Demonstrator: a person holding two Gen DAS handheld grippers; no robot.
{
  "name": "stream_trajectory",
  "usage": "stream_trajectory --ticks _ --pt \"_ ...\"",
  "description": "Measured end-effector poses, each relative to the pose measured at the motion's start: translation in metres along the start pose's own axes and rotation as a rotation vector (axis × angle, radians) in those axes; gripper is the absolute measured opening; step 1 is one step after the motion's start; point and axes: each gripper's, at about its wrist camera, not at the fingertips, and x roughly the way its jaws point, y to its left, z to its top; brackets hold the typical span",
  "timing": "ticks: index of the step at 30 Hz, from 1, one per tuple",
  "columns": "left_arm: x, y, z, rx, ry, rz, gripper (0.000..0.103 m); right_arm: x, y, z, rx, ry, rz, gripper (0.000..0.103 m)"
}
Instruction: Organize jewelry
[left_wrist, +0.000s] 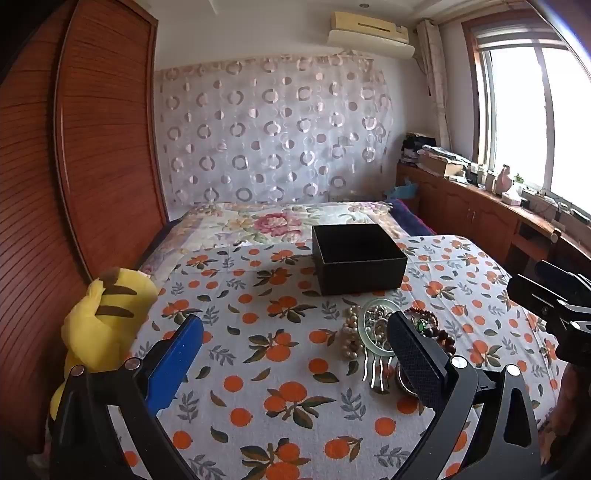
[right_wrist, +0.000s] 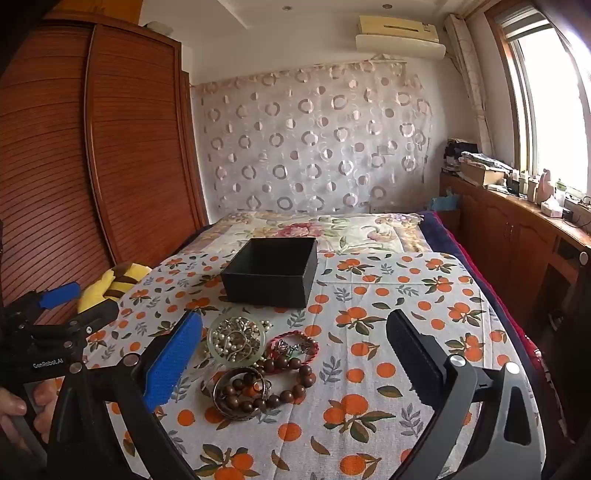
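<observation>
Both tongs wide open, empty; heap of beaded jewelry (right_wrist: 255, 365) dead ahead of right tongs (right_wrist: 295, 354), left tongs (left_wrist: 295, 354) farther off.

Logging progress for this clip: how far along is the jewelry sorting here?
Nothing looks done: the black box shows no jewelry inside. Nothing is in hand either: the left gripper and right gripper are both open, holding nothing. All is left: the pale bangle, pearl strand, red bracelet, brown bead bracelet and hair comb lie piled on the orange-print cloth.
</observation>
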Motion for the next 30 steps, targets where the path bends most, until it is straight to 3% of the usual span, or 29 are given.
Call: stream_trajectory --ticks 30 --pt "-0.013 0.0 0.005 -0.007 -0.051 0.001 0.096 -0.003 -0.001 0.0 0.003 -0.001 0.002 0.101"
